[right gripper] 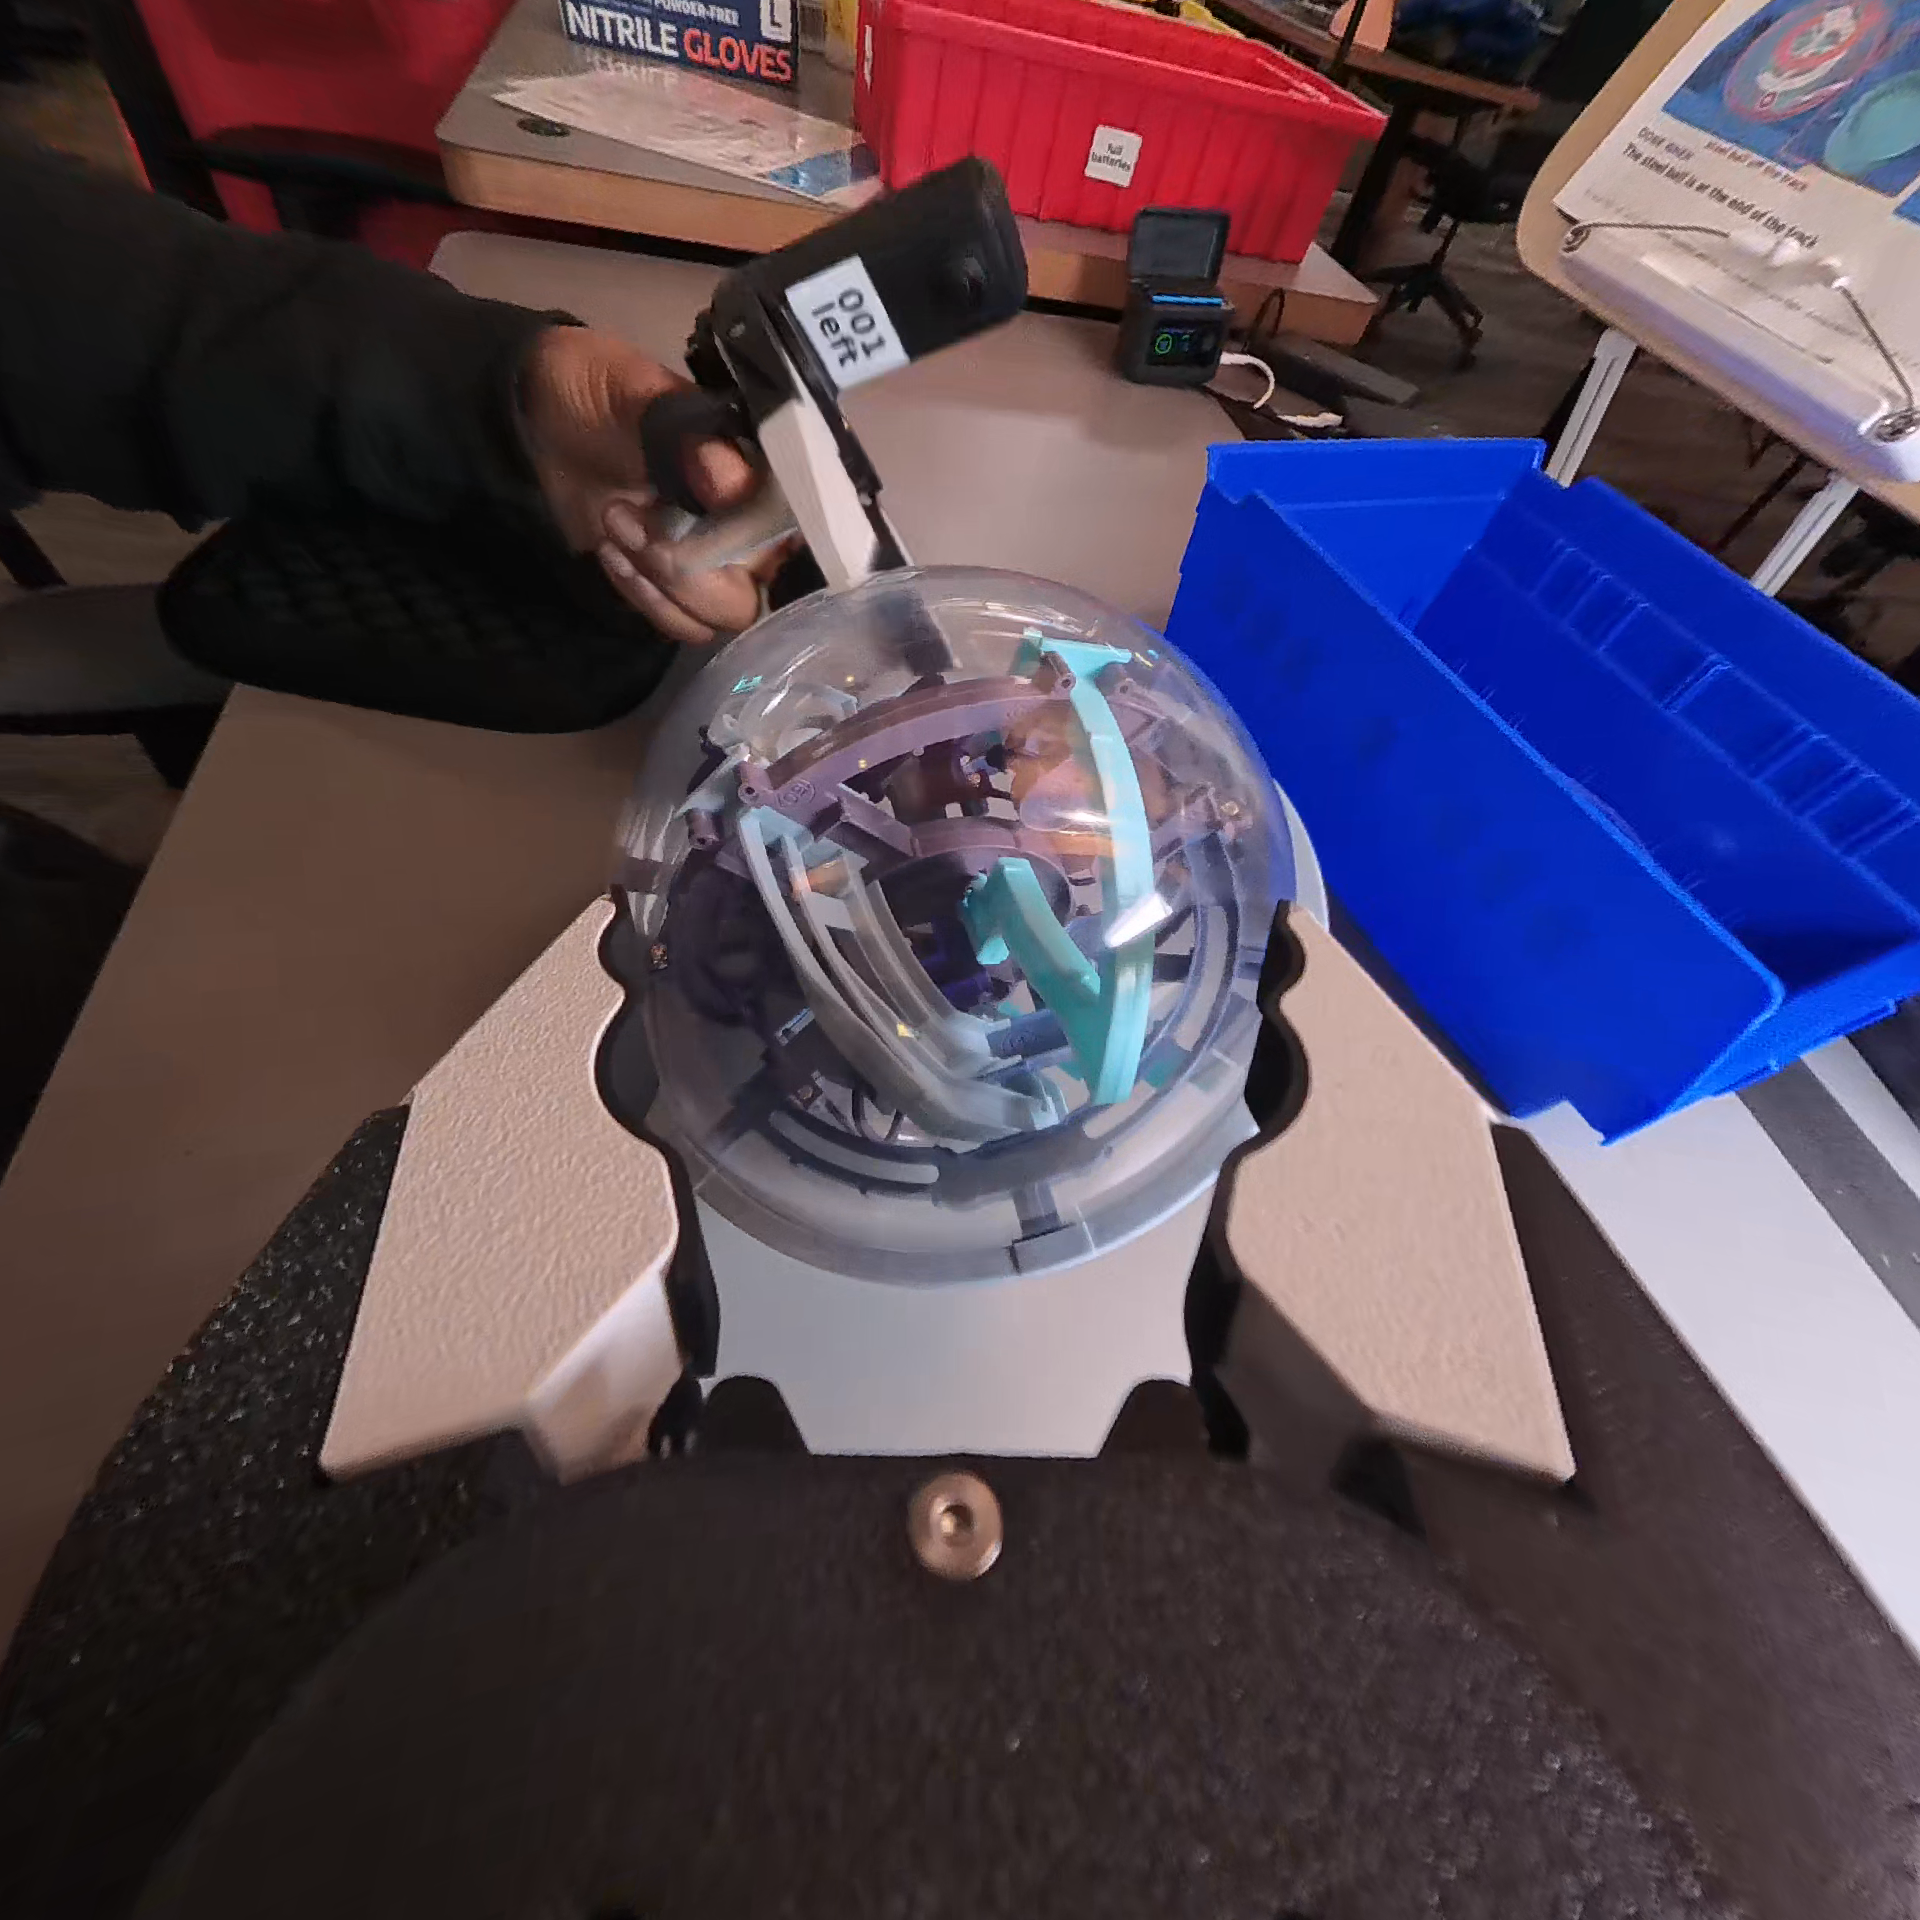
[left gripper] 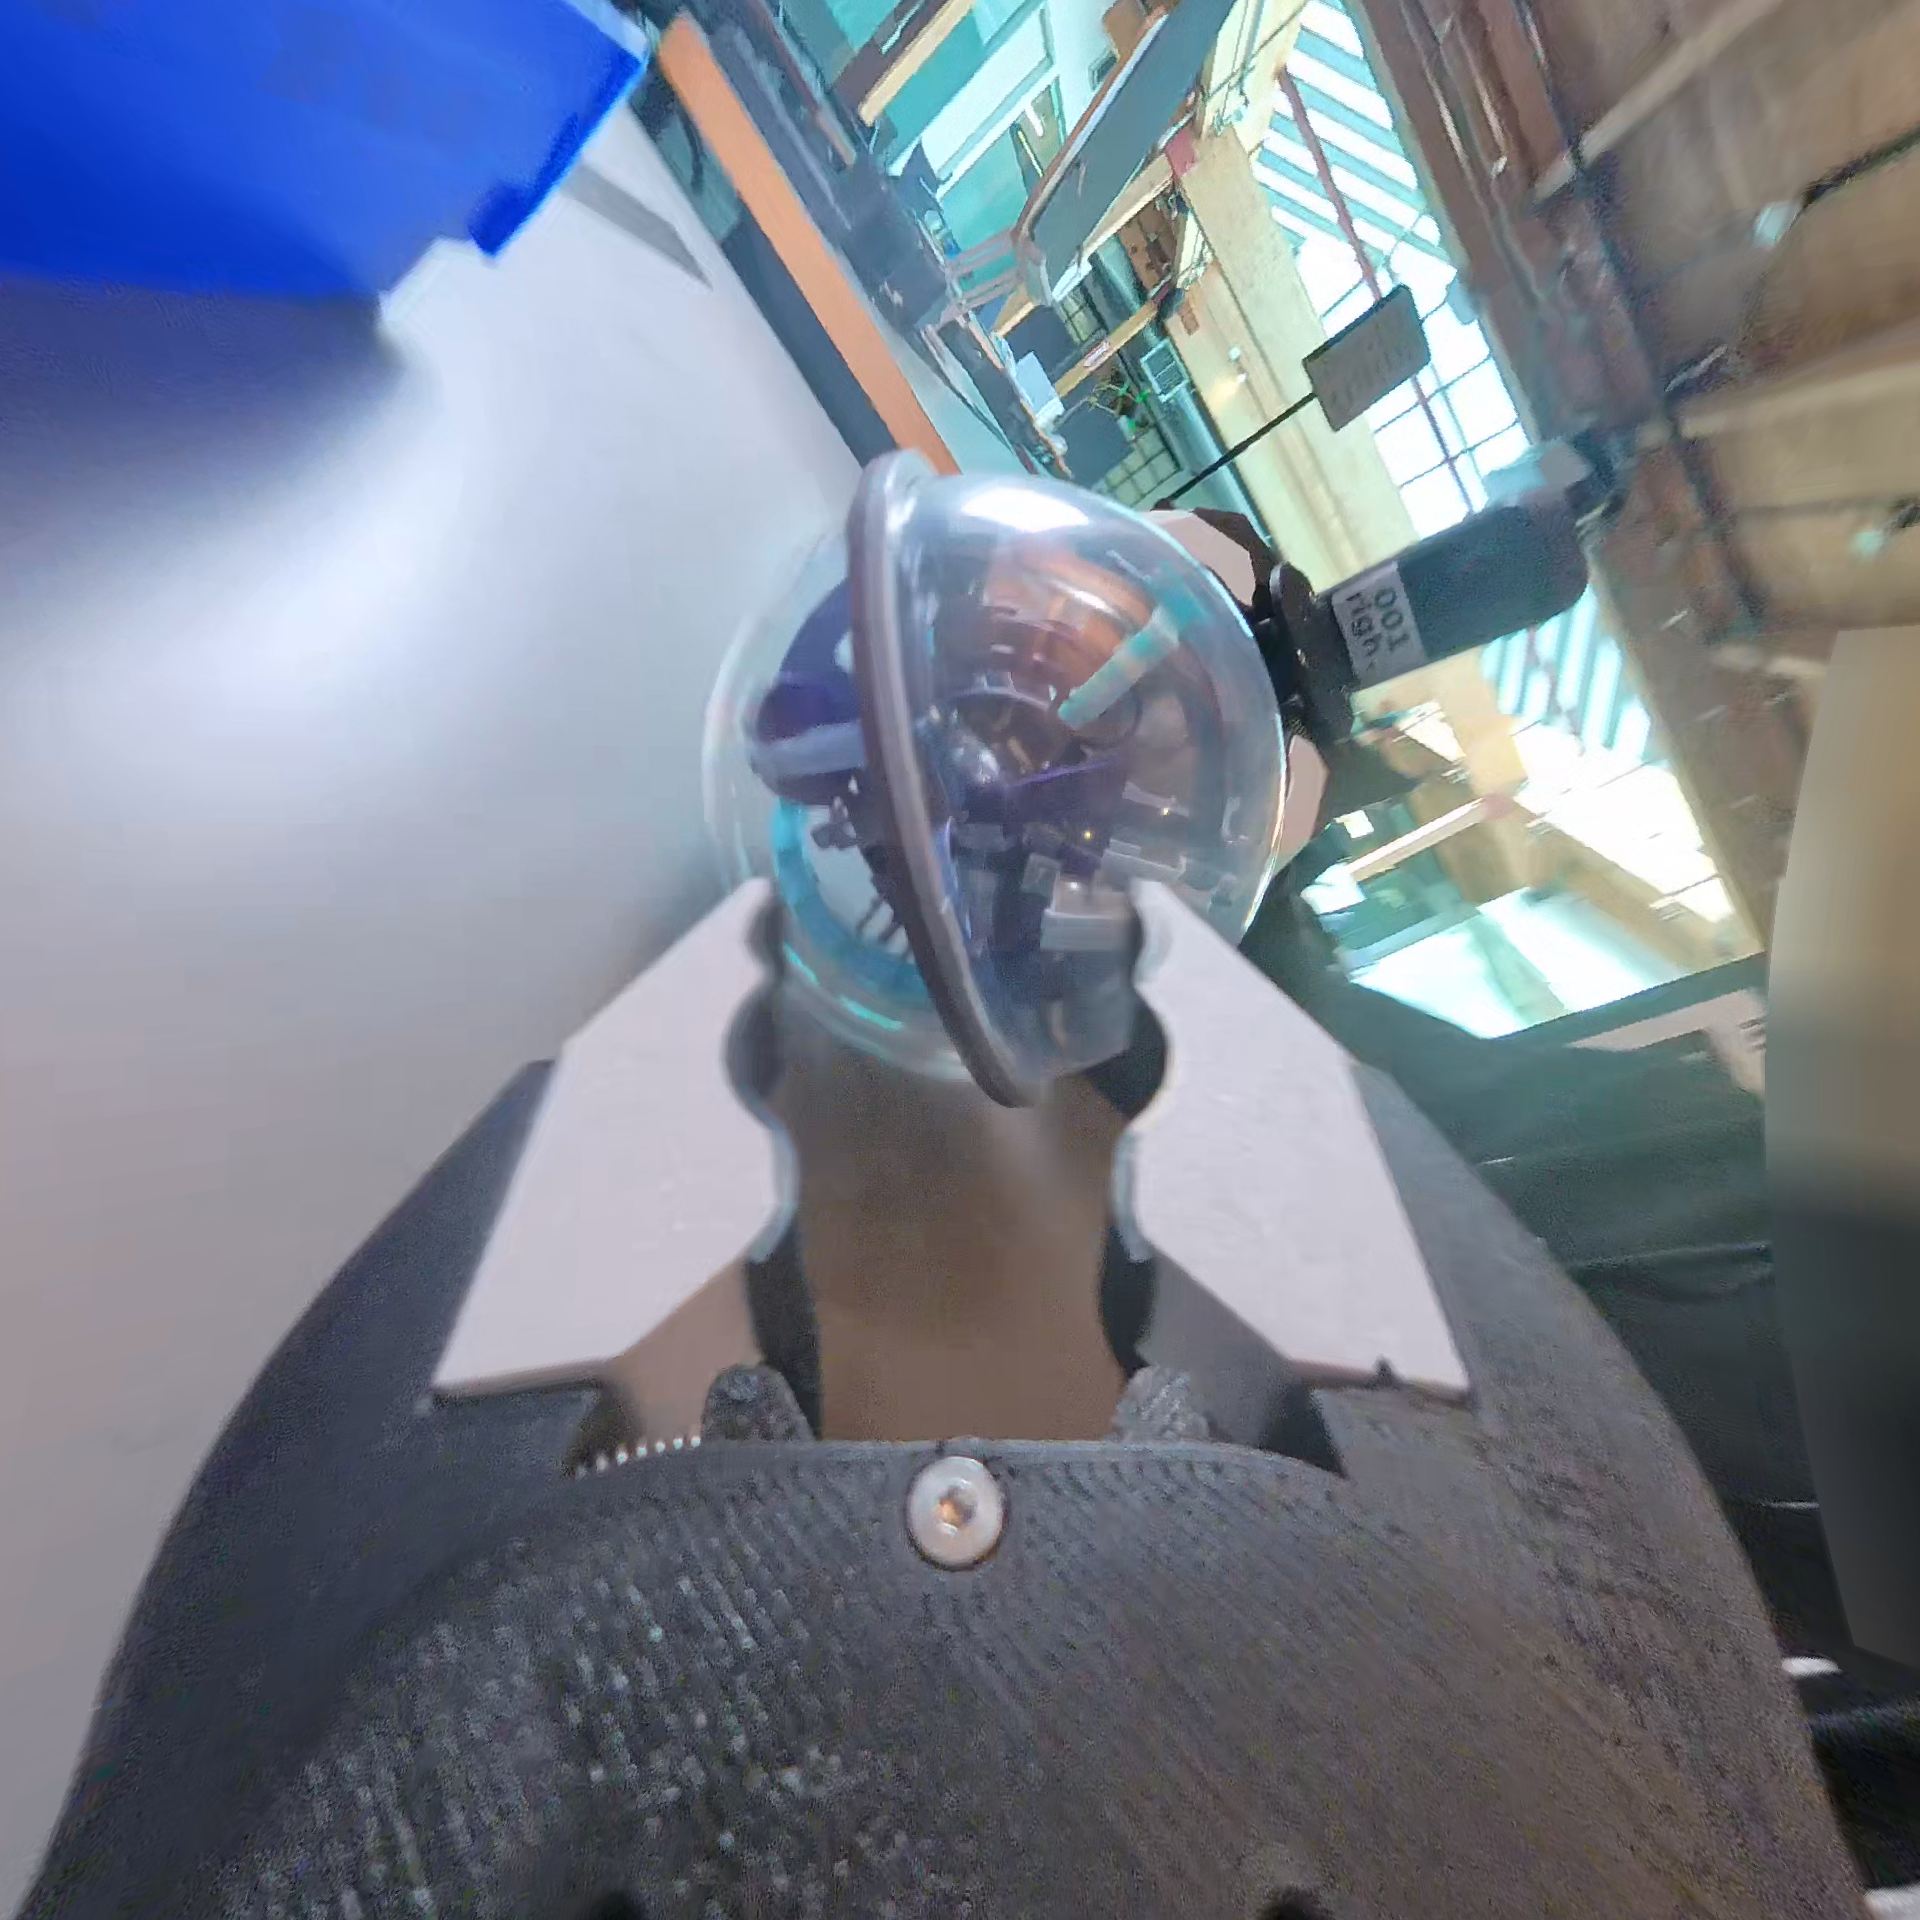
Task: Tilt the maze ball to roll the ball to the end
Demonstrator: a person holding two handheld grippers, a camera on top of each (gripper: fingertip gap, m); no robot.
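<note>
Clear hard plastic, the maze ball sits mid-frame, clamped across its width by the right gripper, while the left gripper pinches its far side. Smooth, rigid and likely slippery, it seems safest held across its widest part. At right, the blue bin shows nothing inside.

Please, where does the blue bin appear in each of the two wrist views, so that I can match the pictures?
Left wrist view: the blue bin fills the top left corner, blurred, far from the left claw.
Right wrist view: the blue bin lies at the right, on the table beside the right claw.
Shared landmark: the clear maze ball, central in both views.
</note>
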